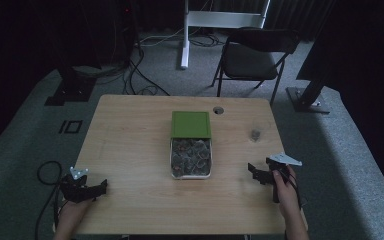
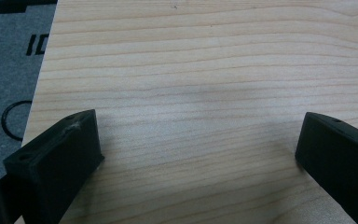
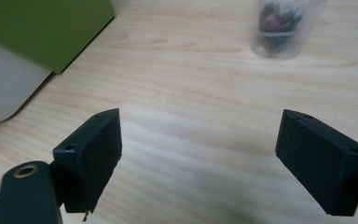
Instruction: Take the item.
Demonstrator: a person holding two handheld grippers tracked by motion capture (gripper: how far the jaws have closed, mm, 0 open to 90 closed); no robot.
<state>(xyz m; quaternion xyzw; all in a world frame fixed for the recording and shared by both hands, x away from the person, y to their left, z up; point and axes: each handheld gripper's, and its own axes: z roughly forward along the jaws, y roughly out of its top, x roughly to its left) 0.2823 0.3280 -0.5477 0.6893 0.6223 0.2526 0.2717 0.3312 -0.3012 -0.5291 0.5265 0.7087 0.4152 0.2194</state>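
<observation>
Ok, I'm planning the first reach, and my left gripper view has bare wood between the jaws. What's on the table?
Observer: A white box holding small dark packets sits mid-table.
Operator: Is it covered?
Observer: Its near part is uncovered; the green lid lies at its far end.
Operator: Anything else?
Observer: A small clear cup stands right of the box, ahead of the right gripper, whose jaws are open.

Bare table [image 1: 130,150] between left gripper [image 1: 100,189] and white box [image 1: 190,172] | green lid [image 1: 190,124] blocking centre | small cup [image 1: 255,134] ahead of right gripper [image 1: 252,170], bare wood between
</observation>
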